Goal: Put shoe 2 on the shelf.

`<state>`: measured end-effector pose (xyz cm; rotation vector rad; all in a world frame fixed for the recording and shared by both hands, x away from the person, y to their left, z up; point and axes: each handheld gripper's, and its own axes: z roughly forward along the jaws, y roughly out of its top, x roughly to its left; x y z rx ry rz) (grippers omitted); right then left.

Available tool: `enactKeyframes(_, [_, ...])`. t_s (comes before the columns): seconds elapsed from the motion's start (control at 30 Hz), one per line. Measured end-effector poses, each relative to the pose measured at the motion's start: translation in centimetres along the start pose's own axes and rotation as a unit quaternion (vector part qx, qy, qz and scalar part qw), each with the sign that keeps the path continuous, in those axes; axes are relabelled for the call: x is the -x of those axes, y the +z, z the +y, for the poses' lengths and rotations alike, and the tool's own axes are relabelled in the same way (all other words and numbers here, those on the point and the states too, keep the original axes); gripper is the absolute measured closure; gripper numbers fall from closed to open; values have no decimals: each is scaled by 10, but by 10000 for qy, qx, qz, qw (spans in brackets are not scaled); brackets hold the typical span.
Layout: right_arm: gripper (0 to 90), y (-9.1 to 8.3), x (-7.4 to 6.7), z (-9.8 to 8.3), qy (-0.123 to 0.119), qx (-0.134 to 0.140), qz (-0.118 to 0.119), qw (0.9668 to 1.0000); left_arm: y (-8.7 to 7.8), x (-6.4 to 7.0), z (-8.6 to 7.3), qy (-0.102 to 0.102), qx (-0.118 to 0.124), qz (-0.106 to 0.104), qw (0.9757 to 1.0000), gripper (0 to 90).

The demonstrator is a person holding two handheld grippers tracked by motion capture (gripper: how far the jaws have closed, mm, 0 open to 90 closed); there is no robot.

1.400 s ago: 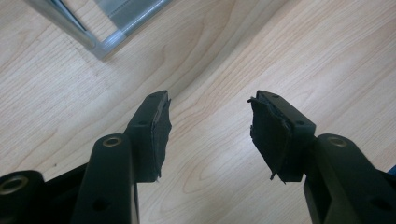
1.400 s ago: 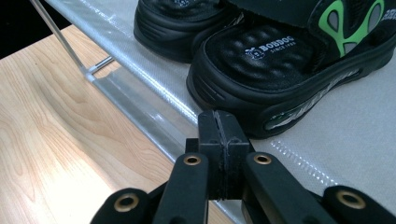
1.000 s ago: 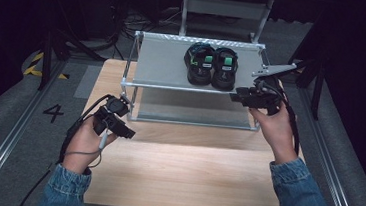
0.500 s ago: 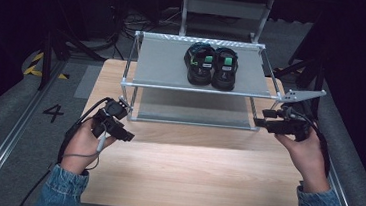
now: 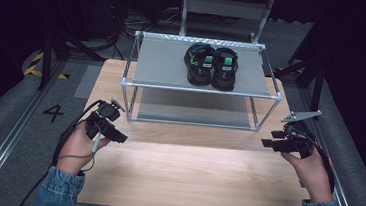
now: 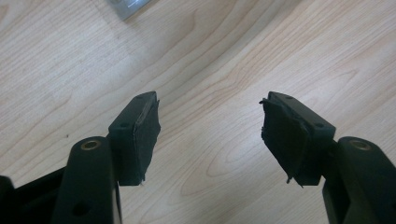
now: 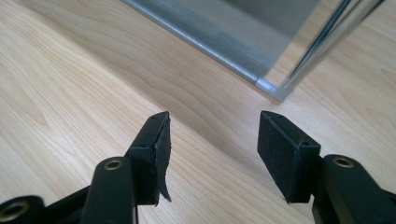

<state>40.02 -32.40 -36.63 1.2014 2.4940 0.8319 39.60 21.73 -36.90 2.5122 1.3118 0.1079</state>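
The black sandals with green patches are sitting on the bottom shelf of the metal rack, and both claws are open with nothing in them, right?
Not quite. The pair of black sandals with green patches sits on the top shelf of the metal rack, not the bottom one, as the high view shows. The rest is right: the left claw and the right claw are both open and empty.

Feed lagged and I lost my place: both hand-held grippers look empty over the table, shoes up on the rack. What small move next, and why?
Probably rest both on the table. The pair of sandals sits side by side on the rack's top shelf. The left hand-held gripper and the right hand-held gripper are open, holding nothing, over bare wood in front of the rack. Nothing else needs shelving.
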Motion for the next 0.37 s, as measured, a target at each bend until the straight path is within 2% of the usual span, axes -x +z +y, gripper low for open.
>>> enactKeyframes(0.03, [451,2,1,-2,-12,21,-32,10000,1,-1,0,41,-17,39,10000,365])
enactKeyframes(0.07, [451,4,1,-4,18,53,-35,10000,2,-1,0,-32,-35,-35,10000,364])
enactKeyframes(0.1, [450,6,2,-6,6,56,-34,10000,4,-1,-1,-100,-35,-25,9999,362])
enactKeyframes(0.17, [443,11,4,-10,83,78,-65,9999,6,-3,-1,-56,-65,-22,10000,361])
enactKeyframes(0.37, [437,25,9,-21,199,-13,-93,9998,10,-7,0,-149,-90,-77,9998,353])
